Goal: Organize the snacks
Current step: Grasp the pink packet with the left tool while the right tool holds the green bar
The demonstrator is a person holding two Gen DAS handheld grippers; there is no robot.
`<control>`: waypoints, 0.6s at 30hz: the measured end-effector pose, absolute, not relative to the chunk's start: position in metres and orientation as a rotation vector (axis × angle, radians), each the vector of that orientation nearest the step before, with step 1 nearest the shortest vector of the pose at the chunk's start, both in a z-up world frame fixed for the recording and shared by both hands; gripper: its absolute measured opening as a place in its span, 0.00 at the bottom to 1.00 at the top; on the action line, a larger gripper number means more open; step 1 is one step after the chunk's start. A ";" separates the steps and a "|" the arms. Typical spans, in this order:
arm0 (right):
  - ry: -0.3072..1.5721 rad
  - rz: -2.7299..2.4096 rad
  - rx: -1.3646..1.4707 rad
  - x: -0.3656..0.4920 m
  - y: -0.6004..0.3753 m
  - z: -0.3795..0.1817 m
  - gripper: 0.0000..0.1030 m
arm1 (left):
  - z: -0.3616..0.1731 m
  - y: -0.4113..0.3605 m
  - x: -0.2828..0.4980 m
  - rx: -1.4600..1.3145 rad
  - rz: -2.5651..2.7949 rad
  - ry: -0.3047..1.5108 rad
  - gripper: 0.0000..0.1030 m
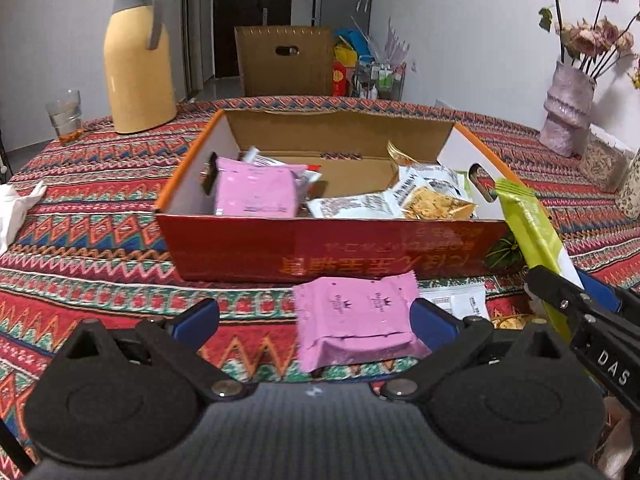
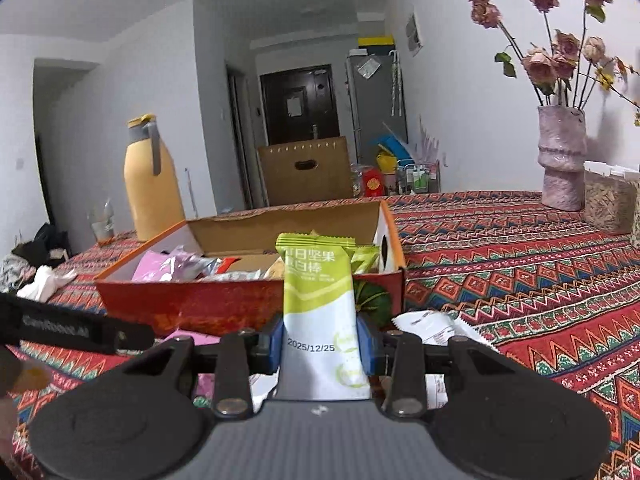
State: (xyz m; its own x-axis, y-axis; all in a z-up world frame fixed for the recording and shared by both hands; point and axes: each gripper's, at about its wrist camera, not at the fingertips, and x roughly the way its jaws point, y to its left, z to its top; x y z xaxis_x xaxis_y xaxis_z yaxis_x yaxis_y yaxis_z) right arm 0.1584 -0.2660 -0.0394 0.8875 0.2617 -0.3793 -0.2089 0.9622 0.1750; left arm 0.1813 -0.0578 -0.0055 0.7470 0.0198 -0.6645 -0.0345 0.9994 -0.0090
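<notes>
An open red cardboard box (image 1: 240,246) with an orange rim sits mid-table and holds several snack packets, one of them pink (image 1: 254,192). My left gripper (image 1: 314,322) is open, low over the tablecloth. A pink snack packet (image 1: 356,316) lies between its fingers, against the right one. My right gripper (image 2: 320,346) is shut on a green and white nut bar packet (image 2: 318,304), held upright just before the box (image 2: 180,300). That bar (image 1: 532,228) and the right gripper (image 1: 576,300) also show at the right of the left wrist view.
A yellow thermos (image 1: 136,60) and a glass (image 1: 66,116) stand at the back left. A pink vase of dried roses (image 2: 562,160) and a clear container (image 2: 608,204) stand at the right. White packets (image 2: 436,326) lie by the box. A white cloth (image 1: 16,208) lies left.
</notes>
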 end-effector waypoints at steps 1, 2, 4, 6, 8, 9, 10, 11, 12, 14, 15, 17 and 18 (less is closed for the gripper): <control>0.414 0.247 0.136 0.159 -0.267 -0.041 0.35 | -0.007 -0.061 0.184 -0.017 0.030 0.733 1.00; 0.415 0.249 0.140 0.161 -0.268 -0.043 0.35 | -0.008 -0.064 0.187 -0.014 0.031 0.739 1.00; 0.408 0.254 0.149 0.162 -0.270 -0.044 0.35 | -0.011 -0.070 0.193 -0.012 0.036 0.751 1.00; 0.408 0.257 0.160 0.162 -0.271 -0.045 0.35 | -0.016 -0.073 0.199 -0.016 0.058 0.764 1.00; 0.412 0.256 0.167 0.162 -0.272 -0.046 0.35 | -0.019 -0.074 0.204 -0.022 0.069 0.780 1.00; 0.414 0.256 0.169 0.163 -0.272 -0.046 0.35 | -0.021 -0.075 0.206 -0.020 0.076 0.786 1.00; 0.417 0.256 0.170 0.163 -0.271 -0.047 0.35 | -0.024 -0.075 0.208 -0.020 0.081 0.792 1.00; 0.420 0.255 0.170 0.163 -0.271 -0.048 0.35 | -0.026 -0.075 0.210 -0.020 0.084 0.797 1.00; 0.422 0.253 0.169 0.163 -0.271 -0.048 0.35 | -0.028 -0.076 0.211 -0.019 0.087 0.802 1.00; 0.425 0.252 0.167 0.163 -0.271 -0.049 0.35 | -0.032 -0.076 0.213 -0.017 0.091 0.806 1.00; 0.426 0.250 0.167 0.163 -0.270 -0.050 0.35 | -0.033 -0.076 0.214 -0.019 0.085 0.808 1.00; 0.426 0.249 0.166 0.163 -0.270 -0.051 0.35 | -0.036 -0.078 0.214 -0.013 0.080 0.809 1.00; 0.426 0.247 0.165 0.164 -0.270 -0.051 0.35 | -0.038 -0.078 0.214 -0.013 0.074 0.811 1.00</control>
